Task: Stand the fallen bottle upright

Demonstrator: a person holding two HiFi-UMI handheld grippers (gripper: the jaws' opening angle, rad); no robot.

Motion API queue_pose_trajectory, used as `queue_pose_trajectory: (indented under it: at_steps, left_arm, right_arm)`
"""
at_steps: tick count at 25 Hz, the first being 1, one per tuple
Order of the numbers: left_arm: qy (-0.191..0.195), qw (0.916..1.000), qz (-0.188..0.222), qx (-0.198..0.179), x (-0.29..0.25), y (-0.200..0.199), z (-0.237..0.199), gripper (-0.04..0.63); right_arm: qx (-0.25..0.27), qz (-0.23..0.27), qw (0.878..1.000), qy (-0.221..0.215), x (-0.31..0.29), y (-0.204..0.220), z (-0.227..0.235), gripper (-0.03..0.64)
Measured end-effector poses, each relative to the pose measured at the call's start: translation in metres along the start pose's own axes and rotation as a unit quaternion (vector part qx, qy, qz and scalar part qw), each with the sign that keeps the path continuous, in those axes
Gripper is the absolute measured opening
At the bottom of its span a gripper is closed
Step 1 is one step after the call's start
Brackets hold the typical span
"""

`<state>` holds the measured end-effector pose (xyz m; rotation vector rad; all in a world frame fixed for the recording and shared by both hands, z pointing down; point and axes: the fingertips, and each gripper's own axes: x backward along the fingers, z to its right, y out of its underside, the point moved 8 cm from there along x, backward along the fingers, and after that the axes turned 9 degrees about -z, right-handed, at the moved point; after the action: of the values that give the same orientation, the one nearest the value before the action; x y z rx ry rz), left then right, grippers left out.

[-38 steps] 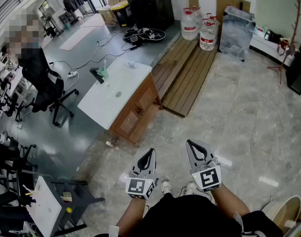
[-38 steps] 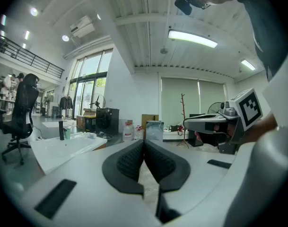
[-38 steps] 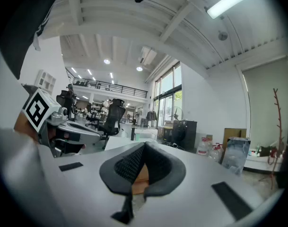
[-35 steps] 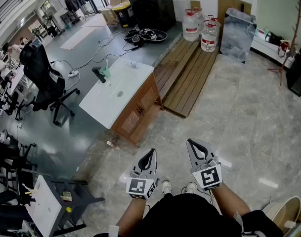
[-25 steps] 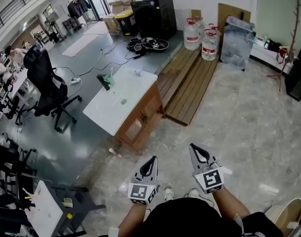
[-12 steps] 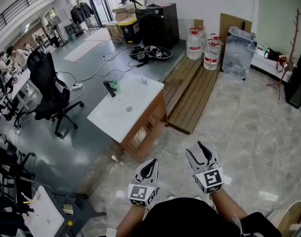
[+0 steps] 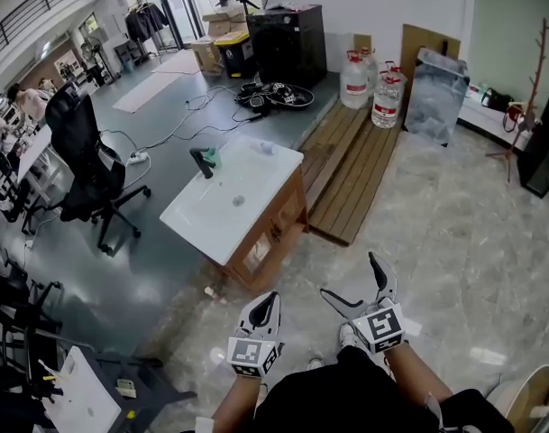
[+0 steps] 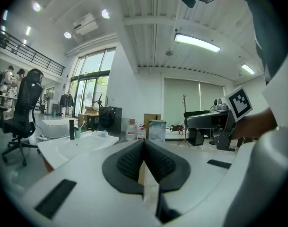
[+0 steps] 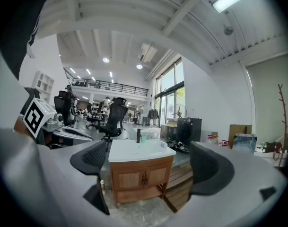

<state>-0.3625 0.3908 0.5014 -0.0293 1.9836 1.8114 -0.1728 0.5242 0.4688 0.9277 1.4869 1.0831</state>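
A small pale bottle-like thing lies on the far corner of the white basin top of a wooden cabinet; it also shows in the right gripper view. Both grippers are held low in front of me, well short of the cabinet. My left gripper is shut with nothing in it, its pads pressed together. My right gripper is open; its jaws have just been opening and nothing is between them. The cabinet shows through the gap in the right gripper view.
A black tap and a green cup stand on the basin. A small item lies on the floor by the cabinet. Wooden planks, water jugs, an office chair and a coat stand surround it.
The right gripper's jaws have gone from shut to wide apart. The left gripper stays shut. The view has shifted as I walk, and the cabinet sits a little nearer.
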Motion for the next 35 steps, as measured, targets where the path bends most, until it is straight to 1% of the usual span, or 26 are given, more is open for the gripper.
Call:
queue_pose_trajectory:
  at_steps: [5,8,12,14,19,23,27,31,35]
  left_arm:
    - [-0.001,1.0,-0.005,-0.001,-0.032,-0.008,-0.012,0.017]
    - [-0.009,0.9999,-0.007,-0.004,-0.061,-0.018,-0.021,0.017]
    - [-0.023,0.9995,-0.012,-0.02,-0.104,-0.039,-0.026,0.017]
    - [-0.028,0.9993,-0.013,-0.023,-0.125,-0.047,-0.029,0.017]
    - [-0.038,0.9991,-0.012,-0.014,-0.17,-0.065,-0.038,0.017]
    - [-0.045,0.9989,-0.012,-0.01,-0.201,-0.076,-0.037,0.017]
    - [-0.059,0.9981,-0.016,-0.01,-0.226,-0.085,-0.038,0.017]
    - [-0.078,0.9963,-0.021,-0.027,-0.247,-0.094,-0.035,0.017]
    - [-0.084,0.9961,-0.021,-0.018,-0.263,-0.101,-0.037,0.017]
  right_arm:
    - [-0.009,0.001,1.0,0.003,-0.027,0.0,0.027,0.575]
    - [-0.009,0.01,1.0,0.011,-0.05,0.0,0.055,0.597]
    - [-0.018,0.022,1.0,0.013,-0.078,-0.009,0.096,0.598]
    - [-0.02,0.022,1.0,0.007,-0.093,-0.011,0.114,0.598]
    - [-0.018,0.02,1.0,-0.005,-0.127,-0.016,0.153,0.598]
    - [-0.02,0.015,0.999,-0.022,-0.146,-0.017,0.181,0.598]
    - [-0.022,0.016,0.999,-0.038,-0.163,-0.02,0.206,0.597]
    - [-0.016,0.013,0.998,-0.055,-0.181,-0.021,0.228,0.597]
    - [-0.007,0.01,0.998,-0.063,-0.197,-0.025,0.244,0.597]
